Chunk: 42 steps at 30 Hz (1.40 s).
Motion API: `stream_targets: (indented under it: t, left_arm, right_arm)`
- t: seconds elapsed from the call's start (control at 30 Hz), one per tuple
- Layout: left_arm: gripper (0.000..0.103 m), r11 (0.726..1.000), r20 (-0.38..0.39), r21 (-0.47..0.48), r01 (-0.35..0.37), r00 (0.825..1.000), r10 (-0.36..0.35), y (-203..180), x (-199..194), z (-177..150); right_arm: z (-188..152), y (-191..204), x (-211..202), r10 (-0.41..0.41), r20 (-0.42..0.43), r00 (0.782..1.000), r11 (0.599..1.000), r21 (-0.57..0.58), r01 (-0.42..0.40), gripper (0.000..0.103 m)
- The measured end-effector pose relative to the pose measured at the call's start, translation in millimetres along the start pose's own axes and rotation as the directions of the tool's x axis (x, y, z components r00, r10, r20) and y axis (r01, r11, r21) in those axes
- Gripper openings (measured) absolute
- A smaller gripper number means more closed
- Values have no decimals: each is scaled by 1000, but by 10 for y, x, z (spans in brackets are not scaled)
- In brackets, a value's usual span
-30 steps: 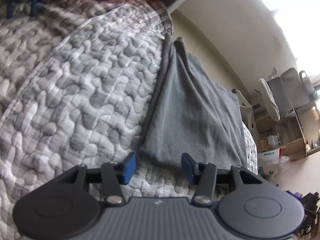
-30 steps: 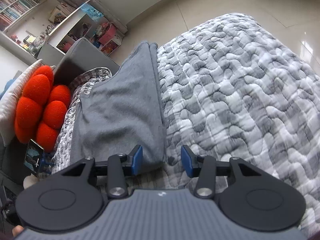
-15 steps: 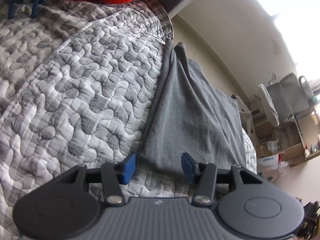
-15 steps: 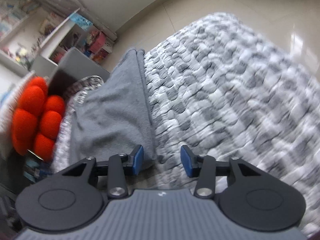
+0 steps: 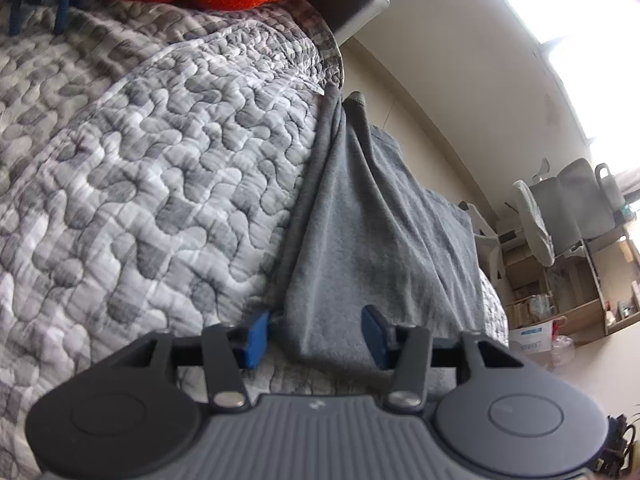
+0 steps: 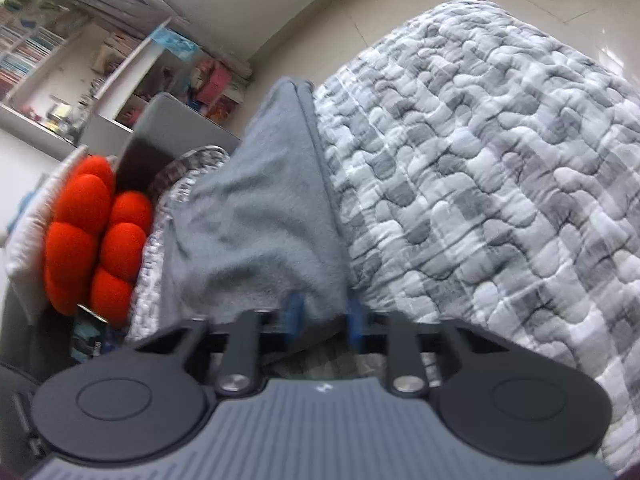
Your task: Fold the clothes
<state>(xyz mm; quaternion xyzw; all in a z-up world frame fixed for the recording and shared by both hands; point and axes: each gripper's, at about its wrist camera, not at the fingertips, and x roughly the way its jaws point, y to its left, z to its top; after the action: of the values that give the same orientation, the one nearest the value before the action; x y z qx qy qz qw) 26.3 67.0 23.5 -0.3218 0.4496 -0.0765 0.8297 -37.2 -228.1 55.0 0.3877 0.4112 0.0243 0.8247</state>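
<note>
Fingertips on my left gripper [image 5: 314,334] are spread wide, blue pads [image 5: 256,334] straddling the near hem of the folded grey fleece garment [image 5: 372,240]; neither pad is clamped on it from what I see. Right gripper [image 6: 325,322] is blurred, but its blue pads [image 6: 296,316] sit much closer together with the garment's [image 6: 260,232] near corner between them. I read that as pinching the cloth, though the blur keeps me from being sure of firm contact. Garment lies flat on the grey-and-white quilted bedspread [image 5: 152,184], long folded edge running away from both cameras toward the far end of the bed. Orange bumpy plush cushion [image 6: 92,236] sits at the head of the bed by a grey padded headboard [image 6: 160,136]. Cluttered white shelving [image 6: 120,64] behind it; wooden shelf unit [image 5: 580,280] off in the left view.
</note>
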Motion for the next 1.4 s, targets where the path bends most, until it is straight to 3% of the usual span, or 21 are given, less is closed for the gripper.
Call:
stream_targets:
  t: [0.07, 0.1, 0.2, 0.37, 0.53, 0.73, 0.83, 0.93, 1.03, 1.1, 1.17, 1.23, 1.33, 1.4]
  left_arm:
    - [15, 1000, -6, -9, -21, 1000, 21, 6, 28, -1]
    - [13, 1000, -2, -12, -28, 1000, 28, 10, 23, -1]
    - [11, 999, 25, -20, -33, 999, 33, 14, -71, -4]
    - [8, 1000, 90, -19, 21, 996, -20, -21, -430, -45]
    - [8, 1000, 78, -12, -5, 997, 6, -51, -773, -274]
    - [8, 998, -9, -8, -68, 998, 68, 96, -1127, -849]
    - [8, 993, -12, 34, -111, 994, 112, 132, -1246, -1112]
    - [9, 989, -26, 69, -133, 991, 135, 152, -1283, -1265]
    - [11, 983, -85, 90, -158, 983, 165, 199, -1216, -1325]
    - [12, 980, -88, 91, -175, 979, 183, 242, -1245, -1314]
    - [12, 979, -66, 98, -181, 980, 188, 264, -1308, -1272]
    - [12, 976, -12, 120, -182, 983, 184, 212, -1376, -1163]
    - [14, 971, 28, 181, -154, 988, 151, 24, -1339, -956]
    - [22, 962, 30, 247, -113, 994, 109, -184, -1226, -865]
  right_arm:
    - [-16, 60, 5, -13, 14, 1000, 1000, -27, 14, 10]
    - [-24, 97, -12, -15, 28, 1000, 999, -43, 16, 10]
    - [-35, 182, -100, 15, 68, 998, 998, -63, -11, 9]
    - [-48, 222, -317, 59, 118, 991, 997, -63, -52, 9]
    - [-282, 203, -648, 83, 116, 990, 994, -76, -75, 8]
    - [-710, 93, -923, -1, 50, 999, 992, -126, 8, 8]
    - [-843, 90, -1019, -45, 28, 999, 986, -159, 49, 9]
    - [-976, 87, -1115, -89, 7, 996, 977, -192, 89, 9]
    - [-1100, 87, -1204, -142, -7, 990, 964, -228, 137, 16]
    - [-1106, 130, -1228, -218, 41, 975, 938, -268, 221, 16]
    - [-1081, 160, -1289, -244, 113, 963, 913, -308, 267, 17]
    - [-1023, 176, -1303, -210, 150, 966, 910, -331, 249, 18]
    - [-922, 356, -1071, -116, 89, 989, 902, -408, 142, 18]
    - [-864, 513, -840, -63, 25, 998, 881, -468, 68, 18]
